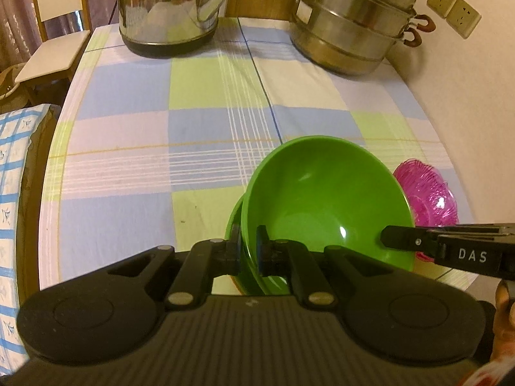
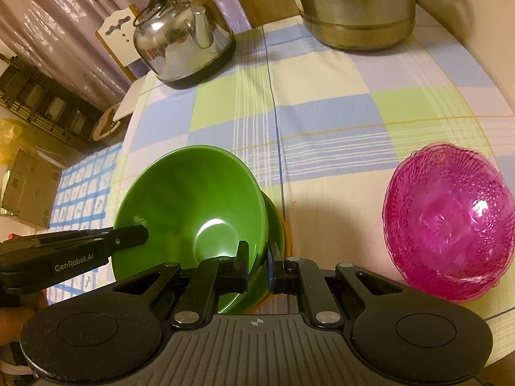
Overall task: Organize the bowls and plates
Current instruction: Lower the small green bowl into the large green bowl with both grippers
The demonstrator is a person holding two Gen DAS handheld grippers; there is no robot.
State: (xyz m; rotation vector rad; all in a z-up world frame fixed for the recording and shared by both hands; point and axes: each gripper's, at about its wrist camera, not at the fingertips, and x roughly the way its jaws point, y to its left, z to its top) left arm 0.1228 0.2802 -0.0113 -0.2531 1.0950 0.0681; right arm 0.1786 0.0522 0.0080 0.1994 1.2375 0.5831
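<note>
Checked tablecloth (image 1: 128,148) (both grippers pinching) under green bowl (image 1: 322,199).

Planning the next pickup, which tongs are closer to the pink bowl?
Right. The right tongs, shut on the green bowl's rim, sit beside the pink bowl. The left tongs grip the green bowl's opposite rim.

White letters "DAS" stand on the side of the right hand-held gripper (image 1: 399,241) (seen from the left wrist); "GenRobot.AI" is printed on the left hand-held gripper (image 2: 135,236).
</note>
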